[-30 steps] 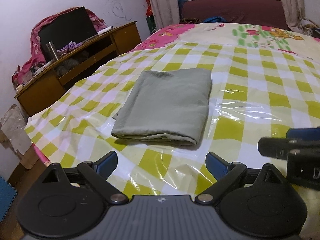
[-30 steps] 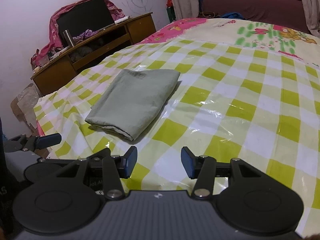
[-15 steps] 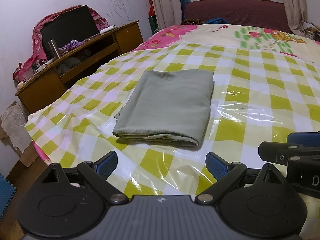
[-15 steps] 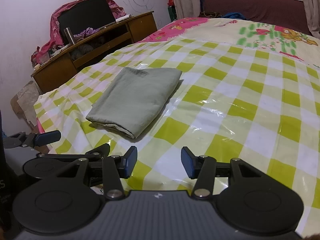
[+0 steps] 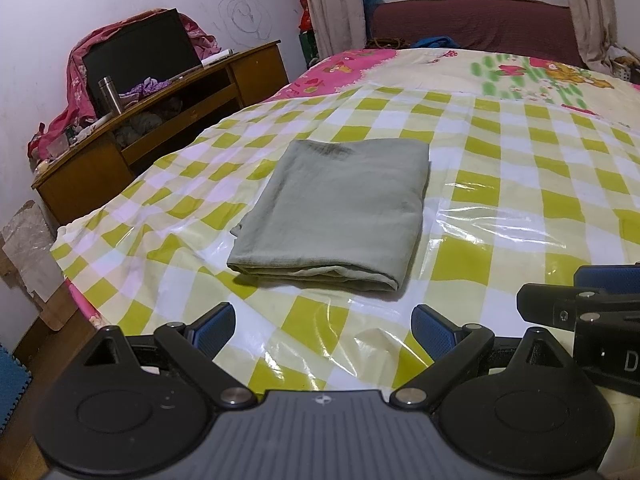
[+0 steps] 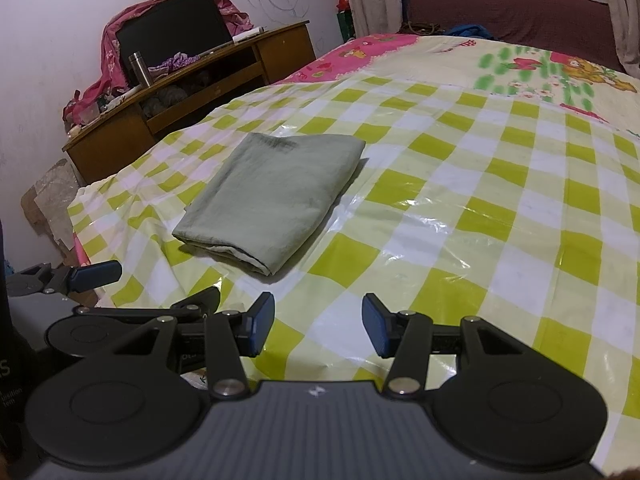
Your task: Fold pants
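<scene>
The grey-green pants lie folded into a neat rectangle on the yellow-checked plastic sheet covering the bed. They also show in the right wrist view. My left gripper is open and empty, held back from the near edge of the pants. My right gripper is open and empty, to the right of the pants and short of them. The right gripper's side shows at the right edge of the left wrist view. The left gripper shows at the left of the right wrist view.
A wooden desk with a dark monitor, a steel flask and pink cloth stands left of the bed. The bed's left edge drops off near the pants. A window and curtains are at the back.
Both grippers have drawn back a little and risen slightly; the pants sit a bit farther and higher in the views. The pants have not moved.
</scene>
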Available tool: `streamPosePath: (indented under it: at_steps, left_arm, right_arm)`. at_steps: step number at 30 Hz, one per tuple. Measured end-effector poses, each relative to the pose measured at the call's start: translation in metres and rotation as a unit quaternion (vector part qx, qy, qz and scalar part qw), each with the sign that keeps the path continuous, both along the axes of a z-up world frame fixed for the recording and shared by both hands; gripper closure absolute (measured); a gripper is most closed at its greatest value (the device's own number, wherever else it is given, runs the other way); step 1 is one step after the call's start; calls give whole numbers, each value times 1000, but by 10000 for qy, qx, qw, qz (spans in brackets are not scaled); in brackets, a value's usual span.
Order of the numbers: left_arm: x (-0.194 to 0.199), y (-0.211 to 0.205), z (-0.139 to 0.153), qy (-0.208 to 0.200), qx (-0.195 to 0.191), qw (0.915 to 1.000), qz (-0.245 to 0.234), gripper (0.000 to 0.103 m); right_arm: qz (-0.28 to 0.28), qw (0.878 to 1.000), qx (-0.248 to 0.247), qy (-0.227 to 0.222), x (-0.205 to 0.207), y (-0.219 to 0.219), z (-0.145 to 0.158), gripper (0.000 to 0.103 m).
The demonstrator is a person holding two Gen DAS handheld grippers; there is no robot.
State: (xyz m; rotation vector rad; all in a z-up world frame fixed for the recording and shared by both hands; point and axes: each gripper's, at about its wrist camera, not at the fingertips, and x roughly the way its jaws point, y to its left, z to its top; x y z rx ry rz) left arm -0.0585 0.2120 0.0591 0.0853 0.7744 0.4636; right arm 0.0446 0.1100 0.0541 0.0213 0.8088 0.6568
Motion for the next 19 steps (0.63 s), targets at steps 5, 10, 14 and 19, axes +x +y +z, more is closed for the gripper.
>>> streamPosePath:
  at_steps: [5,10,14,19]
  left_arm:
    - [-2,1,0,13,18,10000,12,0]
    - [-3,2,-1,31,1,10000,40,0]
    - [-2,2,-2,42,9,10000,47,0]
    - [-2,1,-3,50,37,10000,57,0]
  right_arm:
    - [14,10000,-14,21,0,1,0,52]
    - [56,10000,-33,31,1,0,0,52]
    - [63,10000,-32,38,1,0,-1,52]
    - [60,10000,-34,42,1,0,-1,52]
